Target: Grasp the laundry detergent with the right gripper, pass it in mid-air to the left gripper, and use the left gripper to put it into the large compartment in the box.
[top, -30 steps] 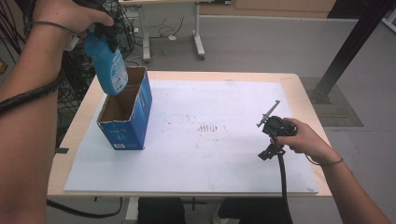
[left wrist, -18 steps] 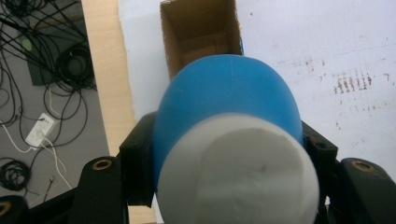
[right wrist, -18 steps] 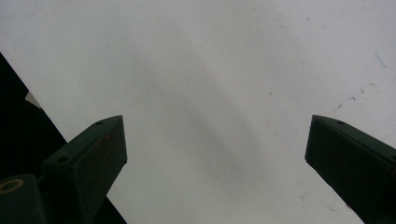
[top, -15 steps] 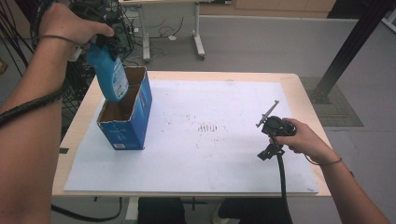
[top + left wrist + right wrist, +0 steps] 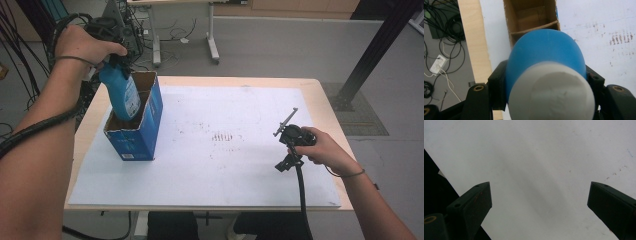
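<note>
Left gripper [image 5: 116,61] is raised over the table's left end, its jaws clamped on the neck of a blue bottle [image 5: 121,95]; the bottle hangs tilted, its lower end inside the open top of the blue cardboard box [image 5: 145,127]. In the left gripper view the white cap [image 5: 551,92] fills the foreground with the blue body bulging past it between the two black jaws; beyond it the brown interior of the box and one folded flap are visible. The box stands upright on the white sheet [image 5: 225,170] covering the wooden table [image 5: 320,95], near its left edge. Right gripper [image 5: 286,125] rests low over the sheet's right part, well apart from the box; its jaws are spread wide with nothing between them, bare sheet beneath.
</note>
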`<state>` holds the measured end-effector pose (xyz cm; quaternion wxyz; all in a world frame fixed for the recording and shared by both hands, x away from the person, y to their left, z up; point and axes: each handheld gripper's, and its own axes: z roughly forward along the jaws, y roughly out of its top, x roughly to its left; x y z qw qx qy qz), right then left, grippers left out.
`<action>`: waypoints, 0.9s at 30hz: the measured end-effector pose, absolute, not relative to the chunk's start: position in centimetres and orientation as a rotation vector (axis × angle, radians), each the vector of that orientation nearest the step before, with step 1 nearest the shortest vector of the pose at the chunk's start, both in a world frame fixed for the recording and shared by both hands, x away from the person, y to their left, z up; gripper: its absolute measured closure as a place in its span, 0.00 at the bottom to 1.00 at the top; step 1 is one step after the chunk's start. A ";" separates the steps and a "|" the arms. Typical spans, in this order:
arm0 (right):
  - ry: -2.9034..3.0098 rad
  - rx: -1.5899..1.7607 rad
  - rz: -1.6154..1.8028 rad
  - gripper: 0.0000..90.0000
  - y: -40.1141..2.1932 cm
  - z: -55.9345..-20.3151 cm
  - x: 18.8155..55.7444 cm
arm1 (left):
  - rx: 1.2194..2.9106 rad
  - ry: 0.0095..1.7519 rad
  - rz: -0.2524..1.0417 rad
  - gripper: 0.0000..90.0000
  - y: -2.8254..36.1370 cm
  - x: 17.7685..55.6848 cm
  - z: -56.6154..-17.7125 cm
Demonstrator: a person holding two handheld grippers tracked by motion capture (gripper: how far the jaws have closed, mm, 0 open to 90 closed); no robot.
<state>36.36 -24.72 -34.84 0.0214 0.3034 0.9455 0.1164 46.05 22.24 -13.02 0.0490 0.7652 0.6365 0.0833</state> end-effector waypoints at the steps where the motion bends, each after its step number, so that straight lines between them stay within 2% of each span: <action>1: 2.930 0.940 0.359 0.06 -24.7 -34.9 36.4 | 2.331 1.942 0.248 0.42 22.2 46.1 -13.3; 27: 2.937 0.945 0.368 0.06 -24.5 -35.3 36.5 | 2.344 1.999 0.181 0.42 22.4 47.0 -21.1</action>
